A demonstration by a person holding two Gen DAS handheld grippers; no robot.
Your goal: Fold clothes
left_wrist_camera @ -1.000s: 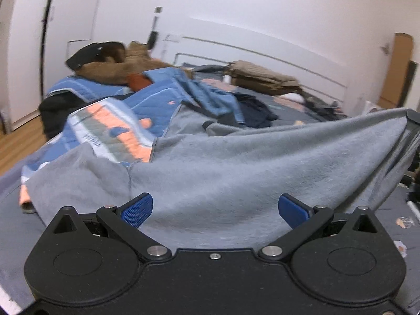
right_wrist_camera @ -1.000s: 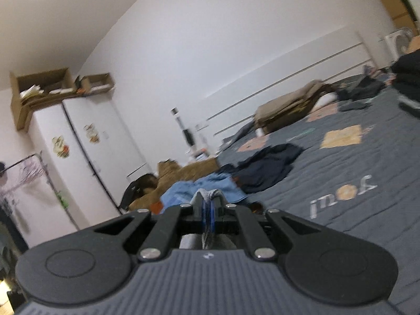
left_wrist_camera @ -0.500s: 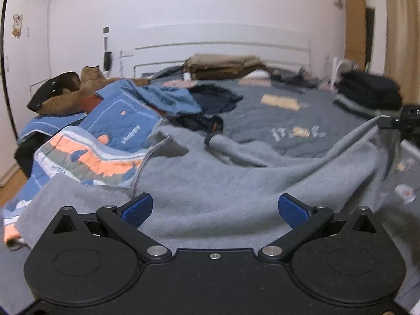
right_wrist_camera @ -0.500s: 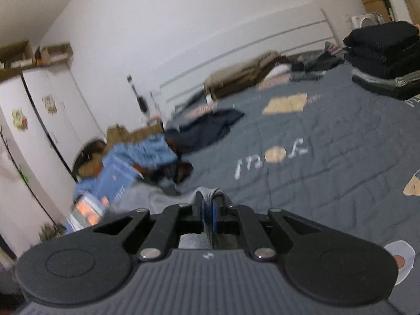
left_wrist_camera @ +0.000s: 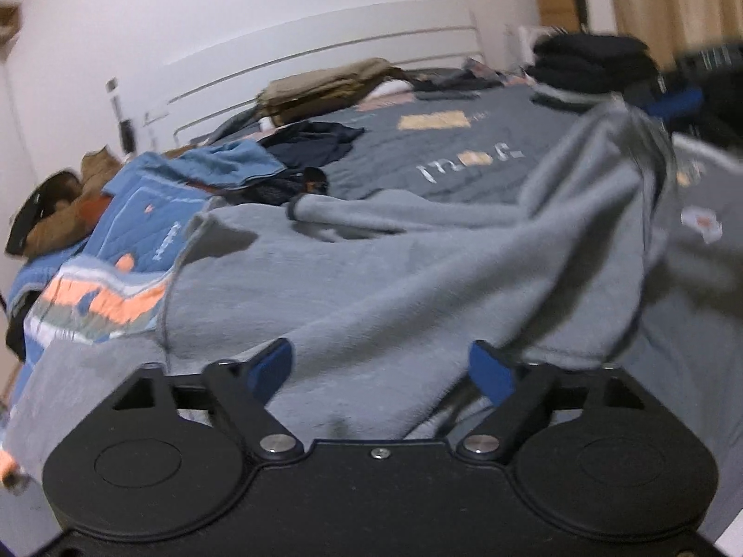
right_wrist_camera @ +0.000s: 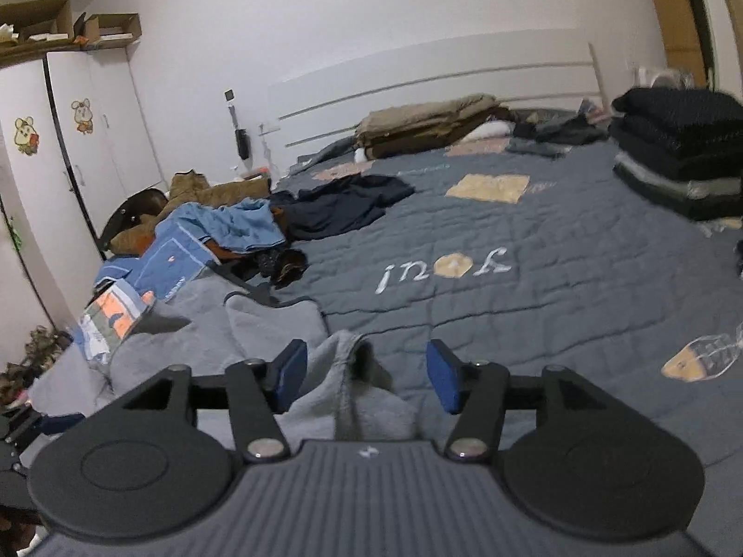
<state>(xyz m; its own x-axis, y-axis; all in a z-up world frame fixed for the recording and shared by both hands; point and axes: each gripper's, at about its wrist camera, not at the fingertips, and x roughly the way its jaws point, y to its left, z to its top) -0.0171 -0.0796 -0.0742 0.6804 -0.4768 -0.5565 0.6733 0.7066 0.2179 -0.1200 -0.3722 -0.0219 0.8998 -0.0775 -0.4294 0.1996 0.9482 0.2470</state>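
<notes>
A grey fleece garment [left_wrist_camera: 371,278] lies spread over the near part of the bed, with one corner rising toward the upper right. My left gripper [left_wrist_camera: 380,369] is open just above it, and the cloth passes under and between its blue pads [left_wrist_camera: 267,369]. In the right wrist view a bunched fold of the same grey garment [right_wrist_camera: 353,371] sits between the spread fingers of my right gripper [right_wrist_camera: 367,373], which is open. From the left wrist view the right gripper [left_wrist_camera: 673,100] shows as a blur beside the raised corner.
The bed has a grey-blue quilt [right_wrist_camera: 534,288]. A heap of loose clothes lies at the left: a blue quilted piece [right_wrist_camera: 172,264], denim [right_wrist_camera: 232,227], a navy garment [right_wrist_camera: 343,204]. Folded dark clothes [right_wrist_camera: 678,153] are stacked at the right, beige ones [right_wrist_camera: 427,120] by the headboard. A white wardrobe [right_wrist_camera: 69,162] stands left.
My right gripper was shut on the grey garment and has opened; it dropped lower toward the bed. The left view swung right and tilted, with its gripper open throughout.
</notes>
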